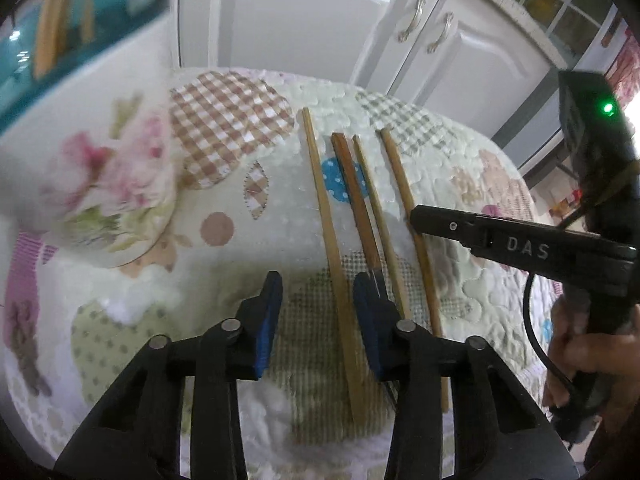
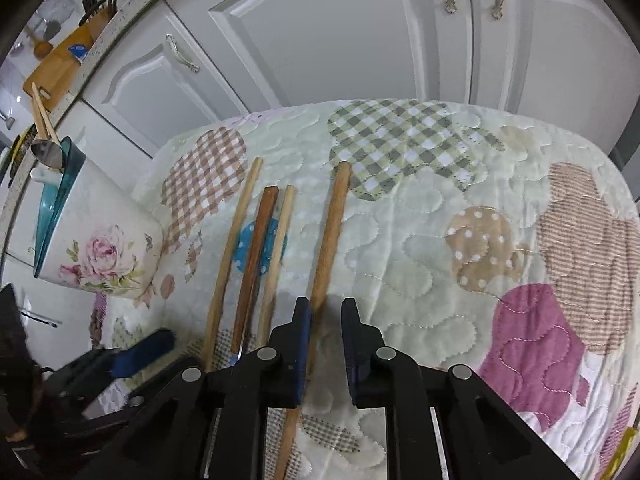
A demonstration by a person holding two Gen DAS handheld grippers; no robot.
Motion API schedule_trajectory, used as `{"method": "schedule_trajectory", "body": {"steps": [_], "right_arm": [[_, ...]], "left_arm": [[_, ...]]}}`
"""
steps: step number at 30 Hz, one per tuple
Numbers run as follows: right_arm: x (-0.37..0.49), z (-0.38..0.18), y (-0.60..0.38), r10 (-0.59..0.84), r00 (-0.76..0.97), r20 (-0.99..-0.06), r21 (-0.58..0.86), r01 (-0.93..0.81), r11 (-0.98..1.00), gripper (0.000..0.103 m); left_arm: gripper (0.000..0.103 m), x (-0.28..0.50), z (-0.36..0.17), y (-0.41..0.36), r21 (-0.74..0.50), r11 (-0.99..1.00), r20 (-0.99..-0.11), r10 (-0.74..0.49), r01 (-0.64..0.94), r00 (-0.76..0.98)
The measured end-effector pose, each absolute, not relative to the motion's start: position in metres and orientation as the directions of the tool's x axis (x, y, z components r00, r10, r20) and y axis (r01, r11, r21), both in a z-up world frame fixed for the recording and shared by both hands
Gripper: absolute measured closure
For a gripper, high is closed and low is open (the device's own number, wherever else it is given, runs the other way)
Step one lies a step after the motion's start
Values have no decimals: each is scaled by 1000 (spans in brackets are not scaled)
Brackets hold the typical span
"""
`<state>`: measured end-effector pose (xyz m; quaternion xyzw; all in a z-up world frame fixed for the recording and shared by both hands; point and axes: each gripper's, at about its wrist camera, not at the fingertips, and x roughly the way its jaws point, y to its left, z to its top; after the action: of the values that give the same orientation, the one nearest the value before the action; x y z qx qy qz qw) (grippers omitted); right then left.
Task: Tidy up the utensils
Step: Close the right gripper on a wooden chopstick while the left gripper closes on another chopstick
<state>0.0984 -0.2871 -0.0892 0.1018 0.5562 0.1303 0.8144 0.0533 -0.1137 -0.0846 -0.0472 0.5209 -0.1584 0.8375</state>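
Left wrist view shows the left hand-held gripper [image 1: 316, 312] spread over four wooden utensil handles [image 1: 362, 216] lying side by side on the quilted surface [image 1: 120, 320]. Only the right wrist view shows the floral holder [image 2: 100, 240] sharply, apparently holding a spoon; the right hand-held gripper [image 2: 326, 334] is spread beside the rightmost handle [image 2: 330, 236].

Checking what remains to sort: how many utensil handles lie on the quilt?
4, side by side: leftmost light stick, dark one, thin light one, and rightmost stick by the right gripper. Lower ends are hidden.

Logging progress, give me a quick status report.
Both tongs, left and right, open, empty. Four utensil handles on quilt; holder cup left. Nothing blocking.
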Motion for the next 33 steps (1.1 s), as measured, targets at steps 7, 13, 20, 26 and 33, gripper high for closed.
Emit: {"method": "schedule_trajectory", "body": {"steps": [7, 13, 20, 26, 33], "right_arm": [[96, -92, -282, 375, 325, -868, 360, -106, 927, 96], [63, -90, -293, 421, 291, -859, 410, -102, 907, 97], [22, -92, -308, 453, 234, -860, 443, -98, 891, 97], [44, -81, -294, 396, 268, -878, 377, -123, 918, 88], [77, -87, -283, 336, 263, -904, 310, -137, 941, 88]], "left_arm": [[97, 57, -87, -109, -278, 934, -861, -345, 224, 373], [99, 29, -81, -91, -267, 929, -877, -345, 258, 334], [99, -12, -82, -66, -245, 925, -899, -329, 291, 290], [83, -1, -73, -68, -193, 943, -893, -283, 270, 350], [77, 35, -75, -88, -86, 973, -883, -173, 212, 436]]}}
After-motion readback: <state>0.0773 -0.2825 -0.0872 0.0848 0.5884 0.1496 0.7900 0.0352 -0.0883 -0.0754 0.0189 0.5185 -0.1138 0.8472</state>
